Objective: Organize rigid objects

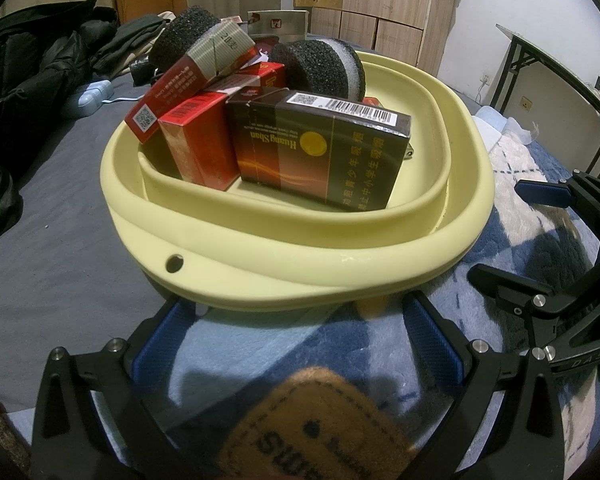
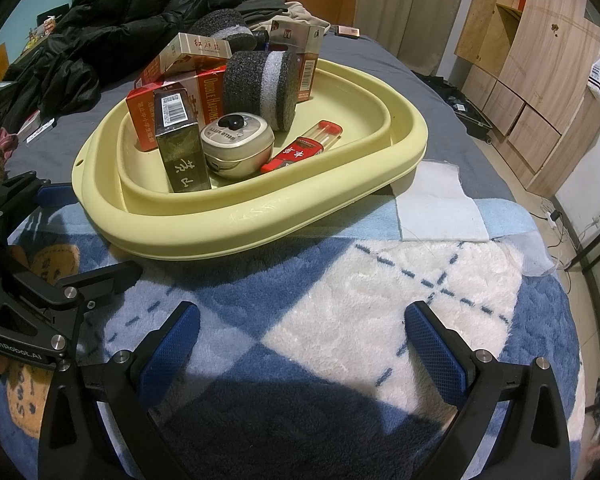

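Observation:
A pale yellow basin (image 1: pixel 260 256) (image 2: pixel 260 216) sits on the bed. It holds a dark cigarette box (image 1: pixel 320 152) (image 2: pixel 182 152), red cigarette boxes (image 1: pixel 196 140) (image 2: pixel 204 92), two black foam rolls (image 1: pixel 320 68) (image 2: pixel 260 84), a round tin (image 2: pixel 236 146) and a red toothpick tube (image 2: pixel 304 148). My left gripper (image 1: pixel 296 320) is open and empty, its tips at the basin's near rim. My right gripper (image 2: pixel 300 320) is open and empty over the blanket, short of the basin. Each gripper also shows in the other's view: the right one (image 1: pixel 540 232), the left one (image 2: pixel 76 240).
A blue and white fleece blanket (image 2: pixel 360 312) covers the near bed, with a pale cloth (image 2: pixel 436 204) beside the basin. Black jackets (image 2: pixel 120 28) pile at the back left. Wooden cabinets (image 2: pixel 540 60) stand right. A small box (image 2: pixel 348 31) lies behind the basin.

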